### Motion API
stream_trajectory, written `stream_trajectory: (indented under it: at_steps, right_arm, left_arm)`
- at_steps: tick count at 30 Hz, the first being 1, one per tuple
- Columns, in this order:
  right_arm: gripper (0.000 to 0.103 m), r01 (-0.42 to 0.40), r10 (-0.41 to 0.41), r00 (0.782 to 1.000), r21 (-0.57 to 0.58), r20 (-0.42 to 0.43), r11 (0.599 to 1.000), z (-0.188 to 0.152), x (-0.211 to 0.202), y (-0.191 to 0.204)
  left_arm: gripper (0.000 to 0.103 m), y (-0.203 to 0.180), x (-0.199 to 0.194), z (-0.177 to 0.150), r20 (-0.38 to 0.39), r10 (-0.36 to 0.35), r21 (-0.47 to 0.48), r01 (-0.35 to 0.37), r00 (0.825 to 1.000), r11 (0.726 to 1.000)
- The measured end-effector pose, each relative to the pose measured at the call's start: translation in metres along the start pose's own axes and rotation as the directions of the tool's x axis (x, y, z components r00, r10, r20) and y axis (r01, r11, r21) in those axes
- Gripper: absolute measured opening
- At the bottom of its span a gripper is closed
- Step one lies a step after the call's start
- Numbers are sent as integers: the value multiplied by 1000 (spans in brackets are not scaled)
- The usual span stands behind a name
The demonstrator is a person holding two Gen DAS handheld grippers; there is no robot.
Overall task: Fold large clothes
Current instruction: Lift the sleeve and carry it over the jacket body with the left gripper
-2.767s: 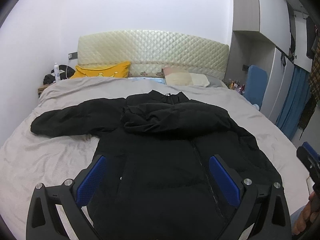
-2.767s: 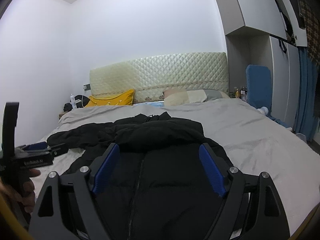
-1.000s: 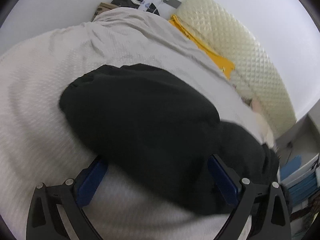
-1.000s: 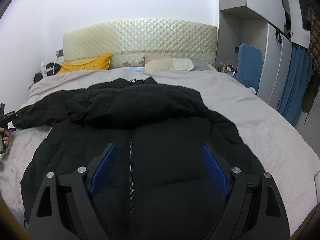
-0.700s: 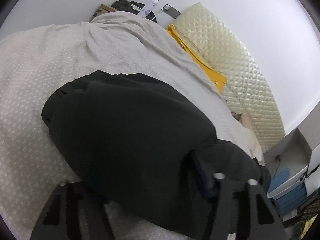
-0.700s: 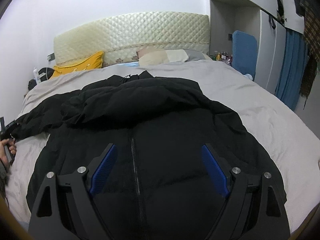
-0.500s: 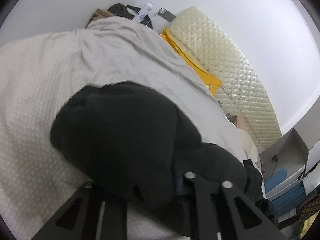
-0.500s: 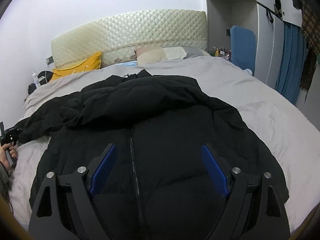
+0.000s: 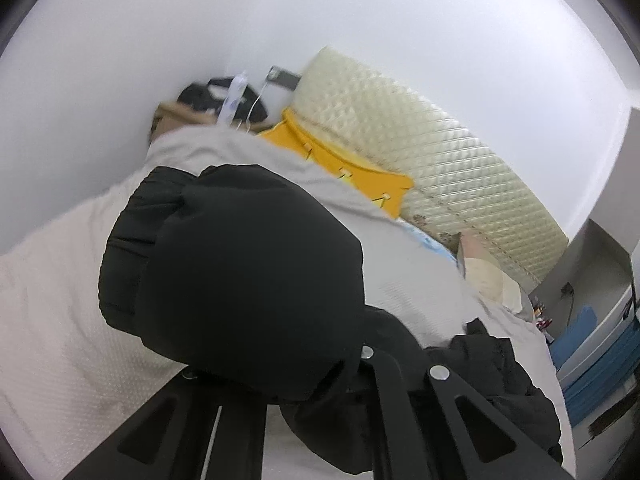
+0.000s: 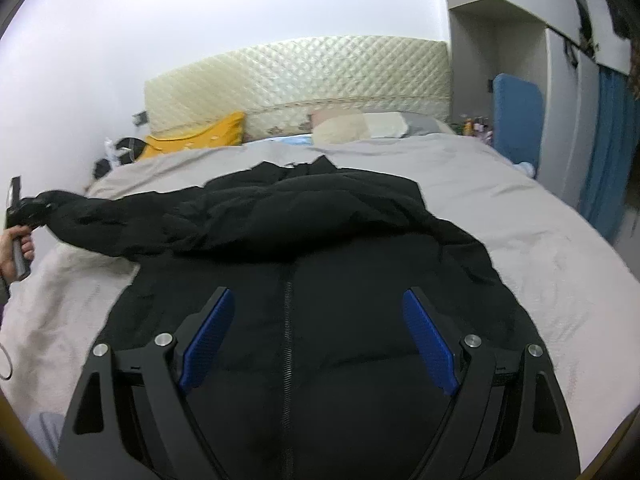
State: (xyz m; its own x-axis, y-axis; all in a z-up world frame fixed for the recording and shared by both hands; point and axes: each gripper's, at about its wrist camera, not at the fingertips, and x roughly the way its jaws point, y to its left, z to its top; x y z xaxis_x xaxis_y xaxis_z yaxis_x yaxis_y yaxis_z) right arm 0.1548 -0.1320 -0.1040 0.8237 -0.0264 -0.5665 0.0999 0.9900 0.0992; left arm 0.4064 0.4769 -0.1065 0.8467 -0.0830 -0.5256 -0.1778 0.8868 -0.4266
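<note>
Our left gripper (image 9: 280,376) is clamped on the sleeve (image 9: 236,272) of the black jacket (image 10: 320,280) spread over the bed (image 10: 540,240); our right gripper (image 10: 316,344) hovers with jaws apart. We risk the slick padded cuff slipping free mid-fold, or dragging the body askew.

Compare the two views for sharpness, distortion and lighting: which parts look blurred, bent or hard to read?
Left wrist view: the bedside clutter is smeared by motion blur, the headboard tilts and bows, and the black sleeve held in the shut tongs shows little detail. Right wrist view: sharper, with soft even light; the fisheye curves the bed, and the jacket reads as a dark mass.
</note>
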Motion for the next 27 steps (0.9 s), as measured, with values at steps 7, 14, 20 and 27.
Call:
stream_trajectory:
  at_steps: [7,14,20,27]
  right_arm:
    - [86,-87,87,996,-99,2,991,-3,-8,1]
    - [103,-126,131,990,-111,44,986,-3,-31,-10]
    - [103,-102,118,987,-142,112,985,-4,-54,-24]
    - [103,-34,63,984,-178,164,983,-4,-79,-50]
  left_arm:
    - [7,-83,-56,17,47,-17,115,11,999,993]
    - [6,-169,-101,7,87,-58,203,39,994,978]
    - [6,-235,-126,-2,98,-80,278,50,992,959]
    - [6,-315,-148,-21,103,-97,391,50,990,919]
